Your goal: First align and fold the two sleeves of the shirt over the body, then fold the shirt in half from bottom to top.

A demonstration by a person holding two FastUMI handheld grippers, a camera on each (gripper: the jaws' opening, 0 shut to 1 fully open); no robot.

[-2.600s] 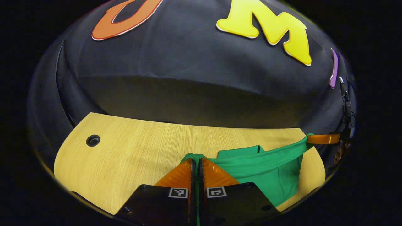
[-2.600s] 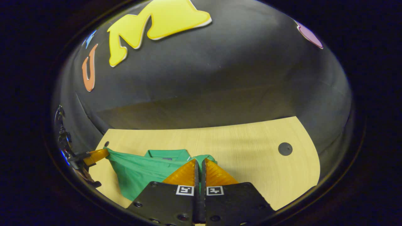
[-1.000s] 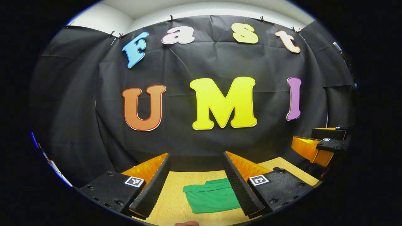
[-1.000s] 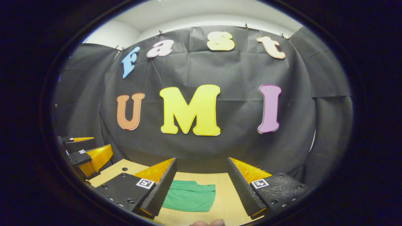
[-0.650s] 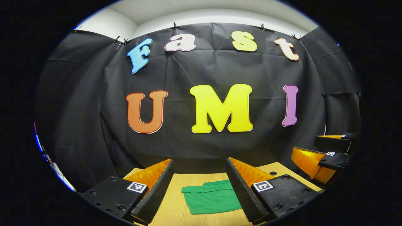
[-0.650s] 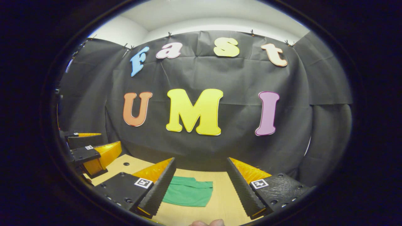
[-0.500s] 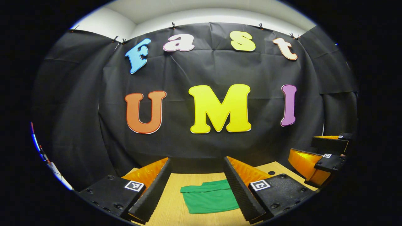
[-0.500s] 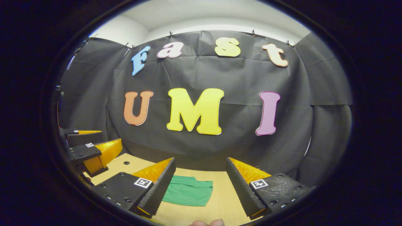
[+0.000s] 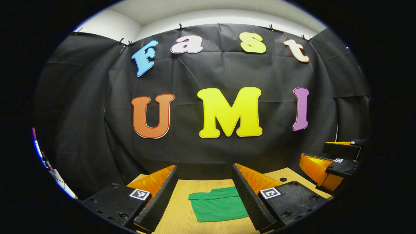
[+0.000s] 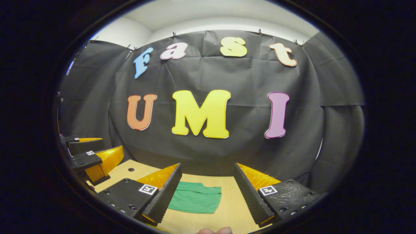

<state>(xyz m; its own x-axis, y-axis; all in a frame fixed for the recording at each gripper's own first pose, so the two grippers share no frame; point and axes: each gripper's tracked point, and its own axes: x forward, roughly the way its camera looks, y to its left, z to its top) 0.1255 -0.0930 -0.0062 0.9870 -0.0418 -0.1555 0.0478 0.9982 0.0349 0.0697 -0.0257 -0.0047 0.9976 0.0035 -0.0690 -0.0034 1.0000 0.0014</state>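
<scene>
**A:** Left gripper view first. The left gripper (image 9: 204, 188) is held level, jaws spread wide, nothing between them. Framed in that gap, down on the wooden table (image 9: 182, 211), lies the green shirt (image 9: 218, 206), a compact flat rectangle, well apart from the fingers.

**B:** And off to the side there, that's the right gripper (image 9: 328, 162) hanging in the air, also parted and carrying nothing?

**A:** That's how it reads. Nobody has hold of the cloth.

**B:** Over to the right gripper view, then. The right gripper (image 10: 208, 188) is wide open too, empty, raised clear of the table (image 10: 234, 208). The shirt (image 10: 195, 201) sits flat below, just past its near finger. The left gripper (image 10: 94, 156) floats at the edge, apart from everything. A fingertip (image 10: 214, 231) peeks in at the bottom rim.

**A:** So which step are we on?

**B:** I'd judge the last one is finished. No sleeve sticks out and the bundle looks halved, bottom over top, though the shirt is small and low in both views, so I can't vouch for how neatly the edges line up.

**A:** Next move?

**B:** Very little, I'd say. Keep both claws clear so nothing snags the fold. If an edge proves crooked up close, a light pinch at one corner would square it.
</scene>
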